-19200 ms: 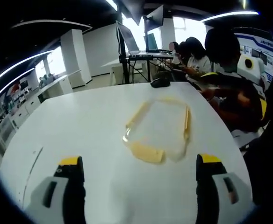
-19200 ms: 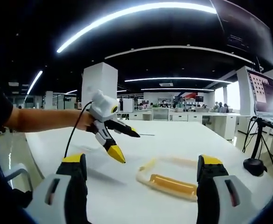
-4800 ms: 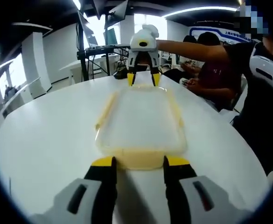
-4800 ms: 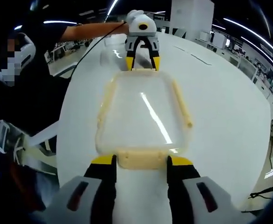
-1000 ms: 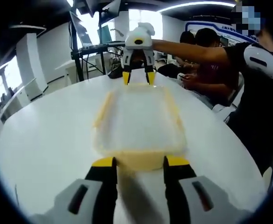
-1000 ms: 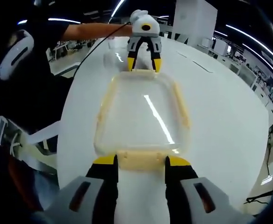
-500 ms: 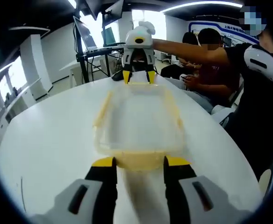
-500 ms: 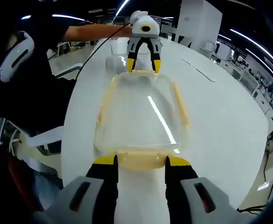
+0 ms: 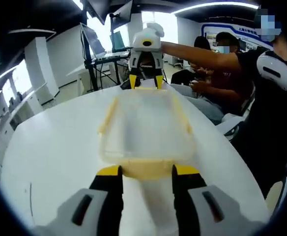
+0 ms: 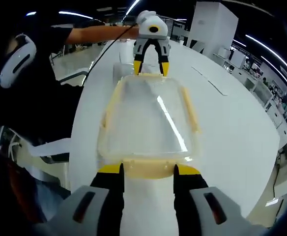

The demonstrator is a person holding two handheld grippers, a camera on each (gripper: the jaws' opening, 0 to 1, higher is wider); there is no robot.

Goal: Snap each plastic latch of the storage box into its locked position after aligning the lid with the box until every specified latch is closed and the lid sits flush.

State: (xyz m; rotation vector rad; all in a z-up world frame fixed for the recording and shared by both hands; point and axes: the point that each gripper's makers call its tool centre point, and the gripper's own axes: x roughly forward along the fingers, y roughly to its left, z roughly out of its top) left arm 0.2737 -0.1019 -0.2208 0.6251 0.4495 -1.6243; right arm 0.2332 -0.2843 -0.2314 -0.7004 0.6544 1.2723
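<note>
A clear lid (image 9: 144, 125) with yellow latches hangs above the white table (image 9: 55, 147), held at both short ends. My left gripper (image 9: 146, 172) is shut on the near end latch (image 9: 146, 168). At the far end the right gripper (image 9: 146, 82) grips the opposite latch. In the right gripper view, my right gripper (image 10: 148, 170) is shut on its end latch (image 10: 148, 167), with the lid (image 10: 148, 118) stretching away to the left gripper (image 10: 151, 68). A clear storage box (image 10: 123, 70) stands on the table just beyond the lid's far end. Long side latches (image 10: 190, 110) stick outward.
The person holding the grippers stands at the table's edge, in dark clothes (image 10: 40, 98). Seated people (image 9: 217, 64) and a monitor on a stand (image 9: 97, 44) are beyond the table's far side. The round table's rim (image 10: 261, 162) curves close on the right.
The lid, gripped at both ends, has been carried up and along over the table. In the right gripper view the clear box now sits nearer the lid's far end.
</note>
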